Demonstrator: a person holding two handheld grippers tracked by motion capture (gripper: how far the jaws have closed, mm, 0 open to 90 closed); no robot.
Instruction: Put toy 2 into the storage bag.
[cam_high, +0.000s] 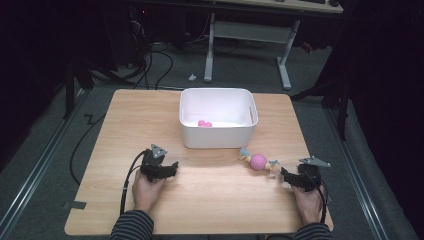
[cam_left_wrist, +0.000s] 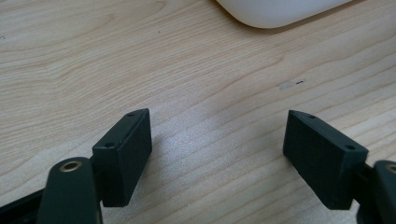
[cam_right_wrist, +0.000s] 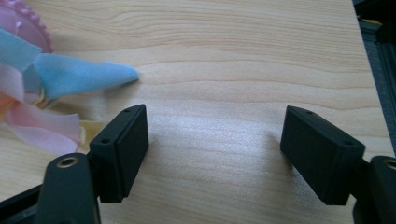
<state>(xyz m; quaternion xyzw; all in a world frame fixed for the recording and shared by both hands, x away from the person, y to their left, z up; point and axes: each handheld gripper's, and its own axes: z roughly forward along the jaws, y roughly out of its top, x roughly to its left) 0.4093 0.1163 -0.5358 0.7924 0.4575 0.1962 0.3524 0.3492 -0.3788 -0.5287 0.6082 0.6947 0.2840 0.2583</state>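
The left claw (cam_high: 172, 166) rested on the wooden worktop (cam_high: 210, 200) toward its near left corner, jaws spread wide with nothing but bare wood between them; the left gripper view confirmed the gap and showed the jaws holding and touching nothing. The right claw (cam_high: 283, 176) sat near the worktop's right edge, its jaws likewise wide apart and empty. Just ahead of it lay a toy, a pink ball with pastel fabric strips (cam_high: 258, 161) knotted at each end, stretched diagonally between the right claw and the near right corner of the white plastic bin (cam_high: 218, 136). In the right gripper view the toy's blue, pink and yellow strips lay just beside the left-hand jaw, with the ball's studded pink rim at the upper left corner; whether a strip touched that jaw could not be told. The high view showed a small pink object (cam_high: 204, 123) lying inside the bin, which stood at the middle of the worktop toward the far edge. The left gripper view caught the bin's rounded lower corner (cam_left_wrist: 280, 11) at its top edge.
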